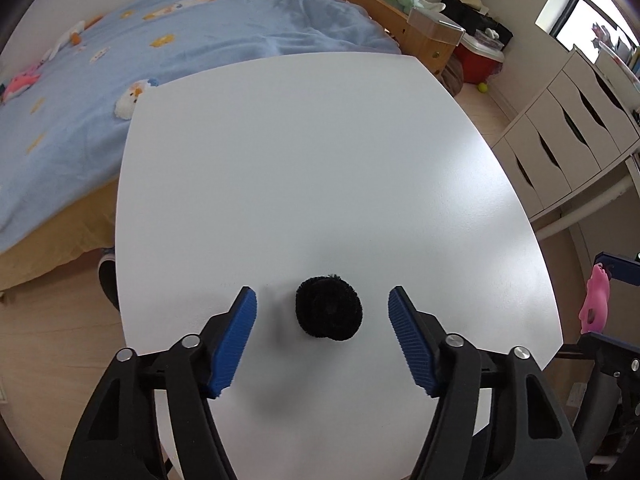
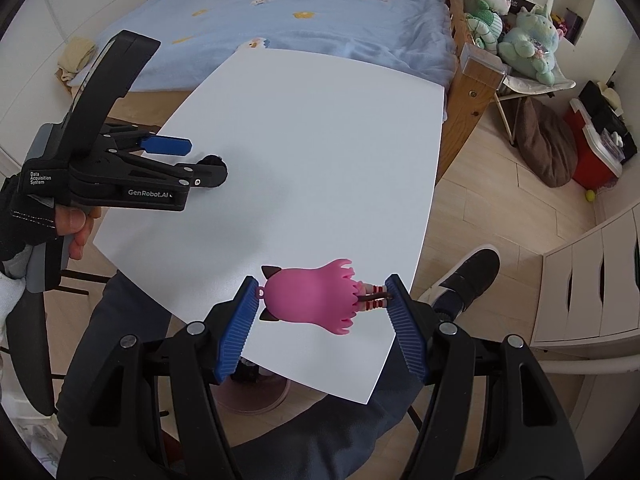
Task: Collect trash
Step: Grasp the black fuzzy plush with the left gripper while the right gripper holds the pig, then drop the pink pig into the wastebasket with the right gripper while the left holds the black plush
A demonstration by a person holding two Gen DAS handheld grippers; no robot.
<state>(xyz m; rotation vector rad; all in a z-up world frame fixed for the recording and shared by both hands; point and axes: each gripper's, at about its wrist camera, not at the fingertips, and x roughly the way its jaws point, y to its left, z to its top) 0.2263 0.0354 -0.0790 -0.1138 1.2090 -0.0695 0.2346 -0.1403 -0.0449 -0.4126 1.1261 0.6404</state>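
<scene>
- The left gripper (image 1: 322, 304) hangs low over the white table (image 1: 320, 140) with its blue pads (image 1: 236, 340) spread wide, holding nothing.
- A black fuzzy pom-pom (image 1: 329, 308) lies on the table between those pads, touching neither.
- From the right wrist view the same left gripper (image 2: 200, 160) shows side-on, with the pom-pom (image 2: 214, 162) partly hidden behind its near finger.
- The right gripper (image 2: 320, 300) clamps a pink figurine (image 2: 308, 300) lengthwise: the head end against the left pad, the striped legs against the right pad (image 2: 404, 328).
- The figurine sits above the near edge of the table (image 2: 320, 140), lifted off it.
- Containers: a red bin with a white lid (image 2: 592, 148) stands on the floor beyond the bed; its contents cannot be made out.
- White drawer units (image 1: 560, 132) stand to the right, drawers shut.
- Plush toys (image 2: 516, 28) sit piled by the bed's wooden frame.
</scene>
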